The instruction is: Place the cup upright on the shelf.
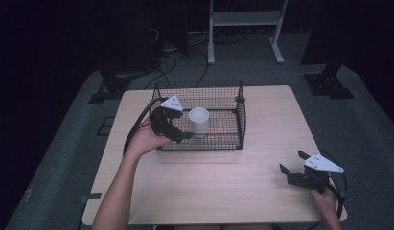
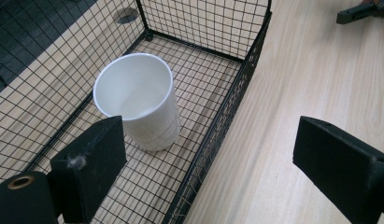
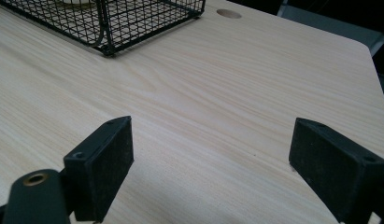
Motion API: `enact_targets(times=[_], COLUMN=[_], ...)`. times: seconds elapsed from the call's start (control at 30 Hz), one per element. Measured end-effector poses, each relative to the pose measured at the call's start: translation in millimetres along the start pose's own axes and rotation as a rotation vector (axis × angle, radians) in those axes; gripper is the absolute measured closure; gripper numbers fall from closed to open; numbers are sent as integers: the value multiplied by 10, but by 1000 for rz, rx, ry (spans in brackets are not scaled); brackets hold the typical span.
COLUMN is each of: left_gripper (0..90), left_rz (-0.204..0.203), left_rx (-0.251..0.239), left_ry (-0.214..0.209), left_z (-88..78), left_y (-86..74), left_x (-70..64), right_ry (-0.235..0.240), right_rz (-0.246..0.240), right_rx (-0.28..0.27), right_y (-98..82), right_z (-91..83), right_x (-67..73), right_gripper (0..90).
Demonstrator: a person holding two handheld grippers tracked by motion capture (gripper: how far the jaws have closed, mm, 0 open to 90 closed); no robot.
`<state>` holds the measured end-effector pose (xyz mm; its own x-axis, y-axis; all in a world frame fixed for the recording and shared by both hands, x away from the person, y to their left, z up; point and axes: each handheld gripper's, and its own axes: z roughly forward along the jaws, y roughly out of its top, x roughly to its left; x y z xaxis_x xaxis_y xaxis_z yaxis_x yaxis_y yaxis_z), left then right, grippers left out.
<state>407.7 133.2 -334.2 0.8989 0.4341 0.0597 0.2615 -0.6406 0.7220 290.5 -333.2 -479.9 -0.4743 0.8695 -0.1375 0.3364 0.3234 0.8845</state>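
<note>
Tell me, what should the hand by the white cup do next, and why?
Probably slide the left gripper sideways so its jaws stand either side of the cup. The jaws are open and hold nothing; one hangs over the basket floor just in front of the upright cup, the other outside the wire wall over the table. The right gripper rests open, far off.

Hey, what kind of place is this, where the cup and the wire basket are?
Probably a lab or recording studio, not a home. A bare wooden table stands on grey carpet amid dark curtains, with cables and stand bases on the floor behind. On it, a wire basket holds a white cup.
</note>
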Motion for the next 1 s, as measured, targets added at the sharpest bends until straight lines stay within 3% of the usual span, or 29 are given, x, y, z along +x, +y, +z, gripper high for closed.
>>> enact_targets(times=[0.43, 0.53, 1.0], left_gripper=[87, 88, 87], left_rz=[8, 0, -3], left_rx=[-3, -32, -19], left_ry=[4, -1, -8], left_z=[-23, -35, 0], left_y=[-90, -112, -254], left_x=[-122, -162, -307], right_ry=[-1, -1, 0], right_rz=[-1, 0, -3], right_rx=[0, -1, 1], right_y=[0, 0, -1], right_z=[-1, -2, -2], right_x=[2, 2, 8], right_gripper=[131, 131, 131])
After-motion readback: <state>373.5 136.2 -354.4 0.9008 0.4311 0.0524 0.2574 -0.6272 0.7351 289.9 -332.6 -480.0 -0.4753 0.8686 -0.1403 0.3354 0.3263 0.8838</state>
